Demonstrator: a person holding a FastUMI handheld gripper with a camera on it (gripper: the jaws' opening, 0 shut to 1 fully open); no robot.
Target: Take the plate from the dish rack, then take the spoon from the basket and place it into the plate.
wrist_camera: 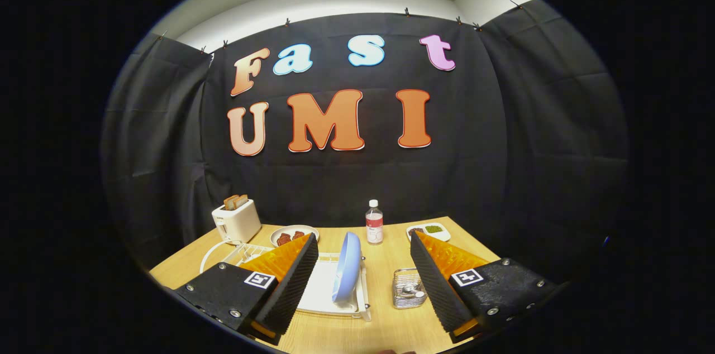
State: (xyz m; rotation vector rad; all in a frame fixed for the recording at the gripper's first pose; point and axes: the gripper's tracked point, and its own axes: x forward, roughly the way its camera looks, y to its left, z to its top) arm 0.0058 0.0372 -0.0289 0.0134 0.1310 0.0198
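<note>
A light blue plate [347,267] stands on edge in a white dish rack [324,292] on the wooden table, just ahead of my fingers and nearer the left one. A small metal mesh basket [408,288] sits to the right of the rack, close to my right finger [441,281], with a spoon's end [412,289] showing inside it. My gripper [364,253] hovers above the table's near side, open wide, with nothing between its fingers.
At the back of the table [385,331] stand a white toaster [237,221] with bread slices, a plate of dark food [292,235], a water bottle [374,223] and a small white dish of food [429,230]. Black cloth walls close in the booth.
</note>
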